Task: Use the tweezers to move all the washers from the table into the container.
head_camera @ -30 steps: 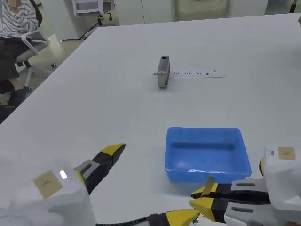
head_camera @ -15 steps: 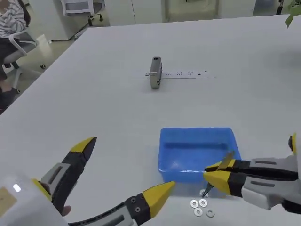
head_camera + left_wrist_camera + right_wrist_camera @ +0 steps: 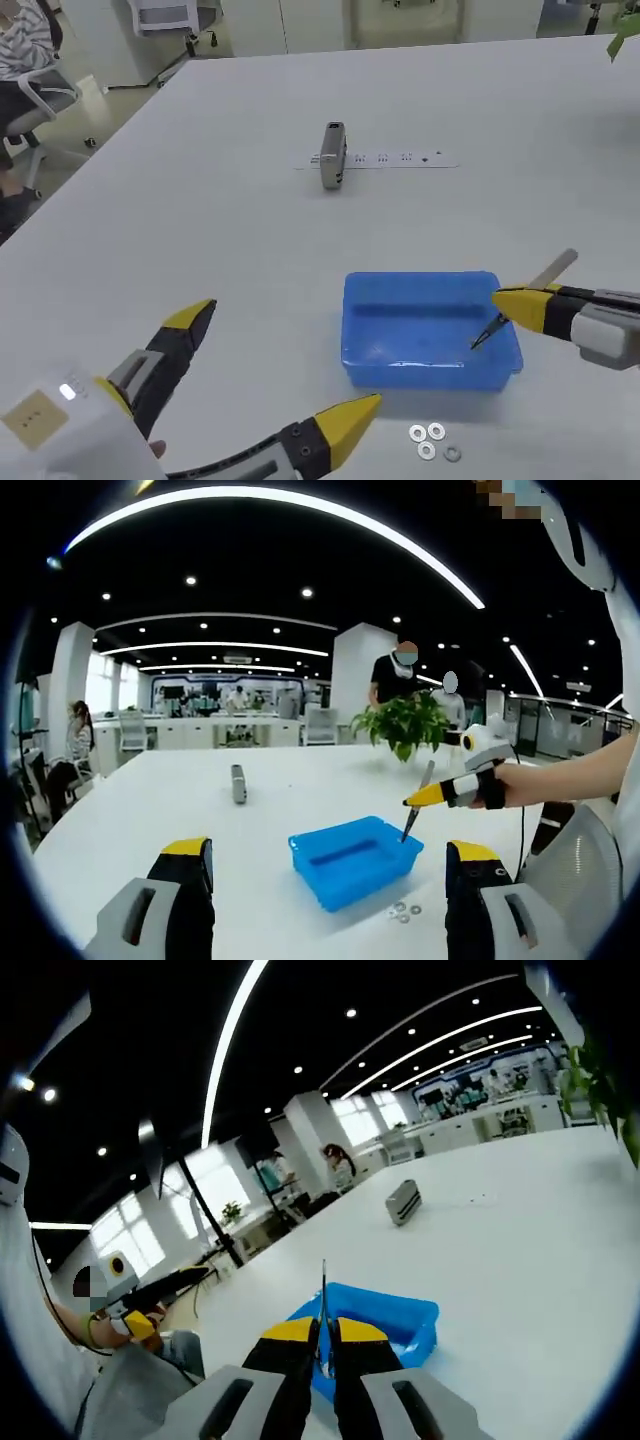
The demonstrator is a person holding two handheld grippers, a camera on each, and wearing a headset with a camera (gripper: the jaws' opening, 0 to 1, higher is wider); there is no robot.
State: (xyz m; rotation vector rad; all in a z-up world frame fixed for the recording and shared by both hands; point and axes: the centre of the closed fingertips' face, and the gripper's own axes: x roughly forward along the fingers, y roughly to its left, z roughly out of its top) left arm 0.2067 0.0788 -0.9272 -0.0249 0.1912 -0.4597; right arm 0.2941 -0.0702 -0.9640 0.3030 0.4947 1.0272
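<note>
A blue container (image 3: 430, 372) stands on the white table near me. Several small washers (image 3: 433, 440) lie on the table just in front of it. My right gripper (image 3: 505, 300) is shut on thin tweezers (image 3: 488, 332), whose tip hangs over the container's right part; whether the tip carries a washer is too small to tell. In the right gripper view the tweezers (image 3: 323, 1300) stick up between the yellow jaws above the container (image 3: 425, 1335). My left gripper (image 3: 283, 358) stands wide open at the front left, holding nothing. In the left gripper view the washers (image 3: 402, 912) lie right of the container (image 3: 340, 885).
A white power strip (image 3: 400, 158) with a grey device (image 3: 333, 155) at its left end lies farther back on the table. A person sits on a chair at the far left (image 3: 25, 40). A potted plant (image 3: 405, 725) stands beyond the table.
My right gripper has lifted the tweezers from the washers in front of the container up and back over the container. The left gripper has stayed open, almost still.
</note>
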